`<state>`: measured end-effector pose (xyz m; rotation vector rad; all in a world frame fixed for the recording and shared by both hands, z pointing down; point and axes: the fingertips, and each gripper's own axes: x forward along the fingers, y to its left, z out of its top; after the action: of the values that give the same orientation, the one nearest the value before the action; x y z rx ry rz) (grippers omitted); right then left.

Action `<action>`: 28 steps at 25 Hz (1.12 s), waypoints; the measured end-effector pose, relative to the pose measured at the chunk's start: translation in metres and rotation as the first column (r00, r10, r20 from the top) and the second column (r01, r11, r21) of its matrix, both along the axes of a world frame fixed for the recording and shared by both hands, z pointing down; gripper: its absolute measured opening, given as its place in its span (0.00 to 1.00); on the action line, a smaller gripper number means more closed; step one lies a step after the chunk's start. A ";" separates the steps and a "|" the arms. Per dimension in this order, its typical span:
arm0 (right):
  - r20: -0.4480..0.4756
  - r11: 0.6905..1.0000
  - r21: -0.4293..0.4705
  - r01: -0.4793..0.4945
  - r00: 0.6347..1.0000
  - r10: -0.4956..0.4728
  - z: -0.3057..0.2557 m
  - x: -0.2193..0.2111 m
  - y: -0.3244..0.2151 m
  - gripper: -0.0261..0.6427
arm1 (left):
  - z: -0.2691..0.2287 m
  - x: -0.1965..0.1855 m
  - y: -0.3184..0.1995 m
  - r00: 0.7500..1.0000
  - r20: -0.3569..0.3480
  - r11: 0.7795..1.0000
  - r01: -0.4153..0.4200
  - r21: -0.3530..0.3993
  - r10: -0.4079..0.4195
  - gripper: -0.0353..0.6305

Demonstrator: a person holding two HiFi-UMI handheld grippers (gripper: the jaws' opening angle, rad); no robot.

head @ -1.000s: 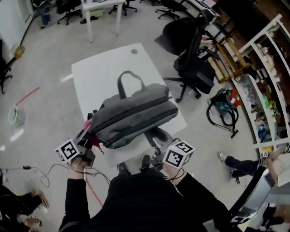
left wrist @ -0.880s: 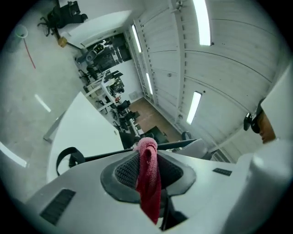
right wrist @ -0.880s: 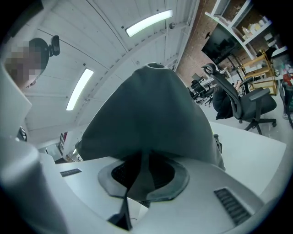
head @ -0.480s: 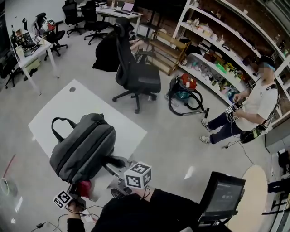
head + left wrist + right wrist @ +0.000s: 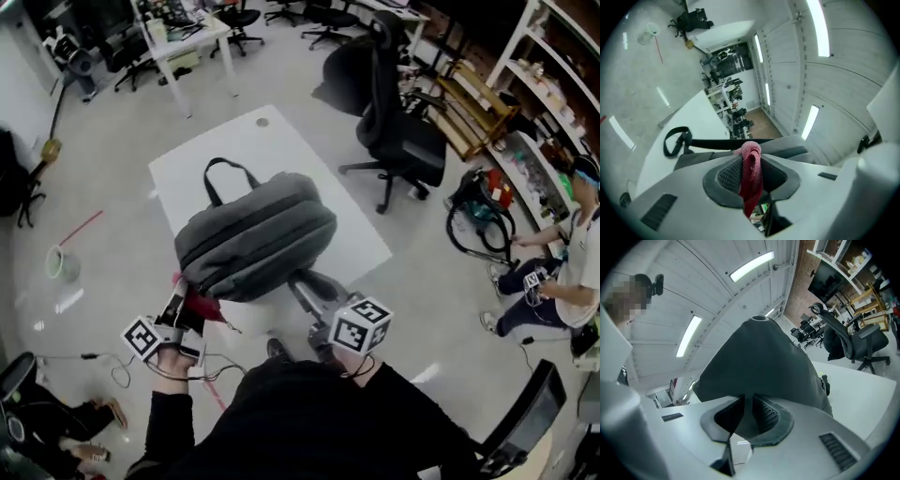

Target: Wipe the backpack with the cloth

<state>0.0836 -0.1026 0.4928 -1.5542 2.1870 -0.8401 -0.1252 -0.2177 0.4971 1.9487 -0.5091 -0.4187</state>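
White table (image 5: 234, 141) on grey floor (image 5: 103, 216) bears the backpack (image 5: 253, 234).

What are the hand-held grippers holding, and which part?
The left hand-held gripper pinches the red cloth around its middle. The right hand-held gripper is shut at the backpack; whether it holds it cannot be told.

Backpack (image 5: 258, 234): charcoal grey, black handle
Cloth (image 5: 204, 306): deep red
Worktop (image 5: 281, 141): plain white
Left tongs (image 5: 178, 300): white cube, black square markers
Right tongs (image 5: 302, 284): grey body, same markers
Floor (image 5: 122, 216): pale grey
Chair (image 5: 403, 141): black
Sleeve (image 5: 169, 431): black
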 end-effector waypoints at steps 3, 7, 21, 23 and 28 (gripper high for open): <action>0.001 0.998 -0.014 -0.061 0.998 0.061 0.005 0.033 0.011 0.13 | -0.061 0.033 0.009 0.997 -0.079 0.995 -0.013 0.095 0.020 0.19; 0.072 0.998 -0.049 0.030 0.997 -0.027 0.000 0.012 0.007 0.13 | -0.075 -0.016 0.033 0.991 0.012 0.989 0.130 0.072 -0.132 0.19; 0.066 0.989 -0.109 0.101 0.993 -0.095 -0.013 0.031 0.043 0.13 | 0.143 -0.001 0.070 0.928 0.324 0.918 0.282 -0.279 -0.187 0.19; 0.066 0.989 -0.111 0.098 0.994 -0.091 -0.025 0.039 0.053 0.13 | 0.109 0.003 0.078 0.918 0.358 0.943 0.259 -0.210 -0.173 0.19; 0.087 0.986 -0.097 0.132 0.988 -0.124 0.018 0.048 0.064 0.13 | 0.039 0.010 0.087 0.955 0.091 0.952 0.290 -0.098 -0.281 0.19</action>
<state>0.1319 -0.0383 0.5112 -1.4102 2.2362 -1.0516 -0.1151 -0.1312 0.5359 1.7935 -0.8533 -0.4889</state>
